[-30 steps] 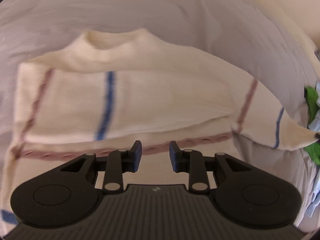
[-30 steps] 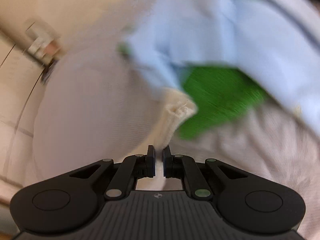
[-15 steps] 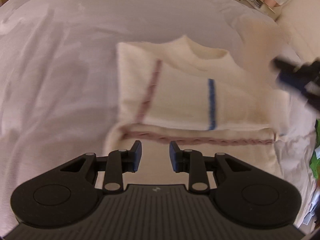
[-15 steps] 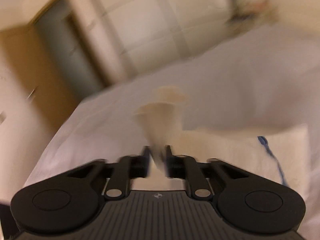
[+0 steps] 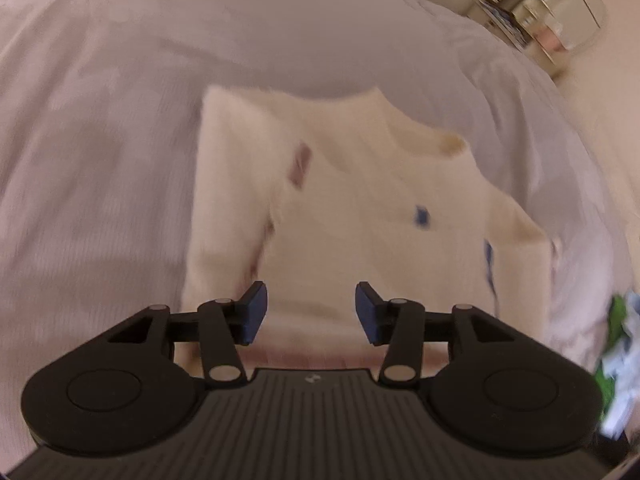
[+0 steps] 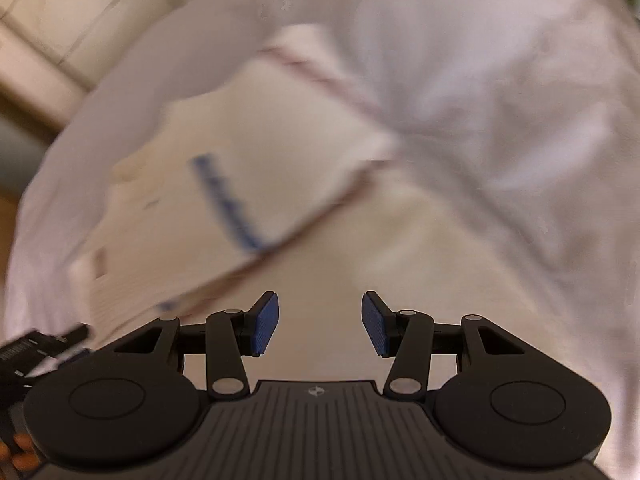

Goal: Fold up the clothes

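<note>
Two grippers: both hang over one cream garment on a pale bed sheet, and neither holds anything.
Left gripper (image 5: 308,312): its jaws are opening; the blue pads stand apart over the cloth with only air between them, and nothing is pinched.
Right gripper (image 6: 319,327): jaws apart, blue pads facing each other across a bare gap above the near part of the garment; no fabric is caught.
Cream sweater (image 5: 360,216): lies flat on the sheet, partly folded, with one cream layer turned over another. In the left wrist view its collar is at the far side, towards the upper right, and the near edge runs under the gripper's body.
Stripes: a blue line (image 6: 226,204) runs across the folded layer in the right wrist view, and a reddish-brown line (image 6: 320,76) runs along the fold's far edge. Both views are smeared by motion, so the exact fold lines are hard to trace.
Bed sheet (image 5: 100,160): pale lilac-white and wrinkled, showing on all sides of the sweater.
Other clothes (image 5: 618,364): a green and light blue heap at the right edge of the left wrist view, well apart from the sweater.
Lower left corner of the right wrist view: part of the other gripper shows as a dark blur, beside the sweater's edge.
</note>
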Available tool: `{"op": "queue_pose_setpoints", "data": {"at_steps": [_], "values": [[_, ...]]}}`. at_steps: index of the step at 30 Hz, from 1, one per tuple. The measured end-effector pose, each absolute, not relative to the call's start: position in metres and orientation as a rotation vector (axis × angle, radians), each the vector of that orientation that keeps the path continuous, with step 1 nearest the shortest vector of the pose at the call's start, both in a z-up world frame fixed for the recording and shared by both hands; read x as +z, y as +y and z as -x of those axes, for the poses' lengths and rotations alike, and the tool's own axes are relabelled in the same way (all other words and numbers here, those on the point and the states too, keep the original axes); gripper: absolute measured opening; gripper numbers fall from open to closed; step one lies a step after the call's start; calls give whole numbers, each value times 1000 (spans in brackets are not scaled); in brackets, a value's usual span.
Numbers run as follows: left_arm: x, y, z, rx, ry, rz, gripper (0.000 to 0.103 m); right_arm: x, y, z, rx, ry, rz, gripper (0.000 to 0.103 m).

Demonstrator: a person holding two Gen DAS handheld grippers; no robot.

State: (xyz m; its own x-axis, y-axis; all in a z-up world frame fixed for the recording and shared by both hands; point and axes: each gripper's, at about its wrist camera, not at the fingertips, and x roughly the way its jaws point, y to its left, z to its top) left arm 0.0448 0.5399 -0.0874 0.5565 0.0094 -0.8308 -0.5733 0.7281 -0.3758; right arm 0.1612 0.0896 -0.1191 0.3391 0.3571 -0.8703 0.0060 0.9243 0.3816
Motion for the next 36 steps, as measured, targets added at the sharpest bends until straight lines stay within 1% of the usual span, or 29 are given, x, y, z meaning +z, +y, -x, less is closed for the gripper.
{"op": "queue_pose_setpoints", "data": {"at_steps": [3, 4, 5, 6, 7, 8, 9, 12, 14, 19, 20, 21, 22, 25, 27, 29, 30, 31, 33, 35, 36], "values": [[-95, 548, -67, 390, 948, 625, 43, -128, 77, -164, 174, 1211, -347, 49], [-101, 548, -74, 381, 966, 609, 40, -131, 71, -163, 161, 1213, -349, 49], [-107, 548, -82, 367, 989, 594, 40, -133, 67, -162, 153, 1214, -354, 49], [-109, 545, -87, 352, 1000, 570, 35, -136, 68, -163, 149, 1215, -357, 49], [-110, 540, -90, 337, 1003, 539, 12, -137, 68, -163, 147, 1214, -357, 49], [-110, 536, -93, 323, 1006, 508, 4, -136, 72, -165, 145, 1212, -348, 50], [-106, 532, -91, 319, 988, 485, 4, -135, 77, -166, 142, 1211, -339, 50], [-67, 529, -61, 319, 821, 428, 4, -128, 90, -168, 137, 1199, -306, 50], [-55, 536, -44, 353, 773, 404, 4, -115, 93, -168, 144, 1180, -277, 50], [-99, 552, -53, 373, 920, 402, 4, -107, 123, -177, 231, 1088, -104, 48], [-104, 549, -56, 370, 930, 380, 4, -108, 130, -181, 245, 1070, -58, 44], [-105, 545, -57, 369, 927, 356, 4, -109, 137, -184, 259, 1053, -12, 39], [-105, 543, -56, 368, 918, 353, 4, -109, 142, -189, 271, 1035, 15, 37], [-106, 546, -51, 378, 903, 379, 5, -112, 156, -204, 306, 986, 105, 37], [-111, 550, -53, 386, 913, 392, 6, -119, 168, -213, 330, 942, 226, 37], [-114, 551, -59, 380, 917, 382, 7, -125, 172, -222, 337, 915, 317, 32], [-115, 549, -62, 371, 920, 367, 8, -128, 171, -227, 334, 907, 338, 32], [-116, 546, -64, 358, 923, 348, 10, -130, 161, -235, 323, 936, 279, 32], [-118, 541, -69, 344, 930, 287, 11, -137, 139, -246, 283, 1032, 123, 37], [-115, 537, -66, 343, 929, 238, 13, -146, 114, -252, 216, 1137, -47, 37], [-112, 538, -61, 351, 923, 240, 14, -145, 105, -250, 206, 1151, -105, 37]]}}
